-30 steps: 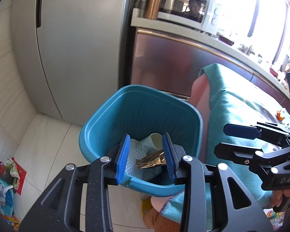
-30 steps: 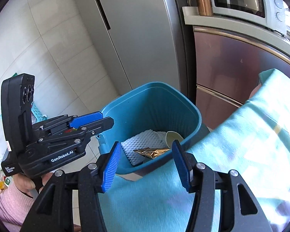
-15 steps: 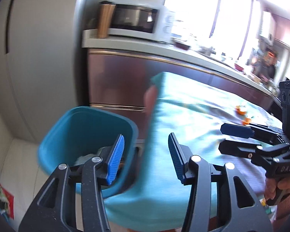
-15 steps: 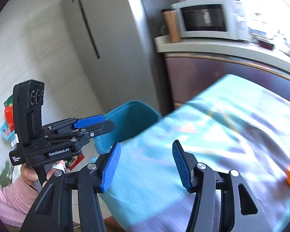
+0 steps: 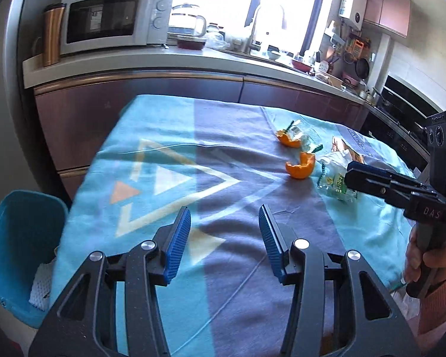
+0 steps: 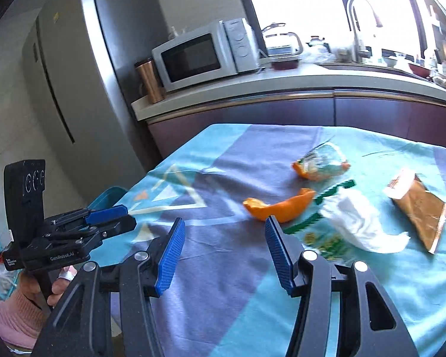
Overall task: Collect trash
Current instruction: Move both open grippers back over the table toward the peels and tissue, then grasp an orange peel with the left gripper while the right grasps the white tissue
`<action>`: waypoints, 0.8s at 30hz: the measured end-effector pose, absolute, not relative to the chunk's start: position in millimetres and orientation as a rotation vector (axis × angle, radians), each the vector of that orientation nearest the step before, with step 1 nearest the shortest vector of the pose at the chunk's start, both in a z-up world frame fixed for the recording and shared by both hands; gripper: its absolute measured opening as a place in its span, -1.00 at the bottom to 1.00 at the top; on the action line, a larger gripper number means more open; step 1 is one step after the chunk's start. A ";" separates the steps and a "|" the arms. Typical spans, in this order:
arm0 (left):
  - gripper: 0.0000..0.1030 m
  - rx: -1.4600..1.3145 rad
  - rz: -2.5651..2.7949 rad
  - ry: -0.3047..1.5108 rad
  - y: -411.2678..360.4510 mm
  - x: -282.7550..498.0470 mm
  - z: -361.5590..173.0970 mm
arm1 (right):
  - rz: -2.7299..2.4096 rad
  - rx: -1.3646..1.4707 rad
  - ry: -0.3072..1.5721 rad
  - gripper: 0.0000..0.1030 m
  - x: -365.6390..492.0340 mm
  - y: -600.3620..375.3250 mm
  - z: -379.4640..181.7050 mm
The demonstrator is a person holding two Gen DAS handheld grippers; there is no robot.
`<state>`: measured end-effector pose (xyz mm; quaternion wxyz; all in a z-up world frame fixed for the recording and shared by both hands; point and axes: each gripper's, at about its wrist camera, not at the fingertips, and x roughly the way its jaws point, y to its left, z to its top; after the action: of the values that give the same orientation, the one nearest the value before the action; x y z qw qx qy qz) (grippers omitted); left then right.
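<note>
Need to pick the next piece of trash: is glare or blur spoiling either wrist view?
Left wrist: window blown out, orange peel sharp. Right wrist: same window glare, peel and white tissue slightly motion-blurred; fisheye bends the counter edge in both views.

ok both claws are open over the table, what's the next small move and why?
Probably ease the right claw forward onto the near orange peel. Both claws are empty, and the left claw, whose jaws have just opened wider, has only bare tablecloth ahead. That peel lies just beyond the right fingertips, closer than the tissue or brown packet.
</note>
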<state>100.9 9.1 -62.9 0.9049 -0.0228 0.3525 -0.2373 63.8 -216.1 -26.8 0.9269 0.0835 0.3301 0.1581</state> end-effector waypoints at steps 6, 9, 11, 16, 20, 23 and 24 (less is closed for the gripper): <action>-0.08 -0.018 -0.568 0.763 -45.7 117.6 -67.9 | 0.194 0.188 0.645 0.04 64.6 -269.6 -27.1; -0.08 -0.010 -0.593 0.785 -65.6 127.1 -71.1 | 0.154 0.185 0.652 0.04 70.6 -287.7 -30.4; -0.08 -0.009 -0.607 0.805 -78.4 134.4 -73.6 | 0.141 0.184 0.667 0.04 74.8 -297.2 -34.2; -0.08 0.005 -0.616 0.843 -103.3 151.4 -79.2 | 0.137 0.171 0.709 0.04 86.4 -304.6 -45.6; -0.08 0.015 -0.613 0.870 -117.5 163.5 -83.3 | 0.148 0.168 0.726 0.04 91.3 -305.2 -50.9; -0.08 0.014 -0.623 0.888 -125.6 170.6 -85.9 | 0.155 0.174 0.736 0.04 94.4 -304.1 -52.4; -0.08 0.015 -0.626 0.892 -128.1 172.2 -86.5 | 0.157 0.173 0.737 0.04 94.9 -304.1 -53.0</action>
<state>172.2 -128.1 -86.5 0.8553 0.0069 0.4241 -0.2976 94.9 -304.1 -53.0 0.9262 0.0842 0.3594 0.0763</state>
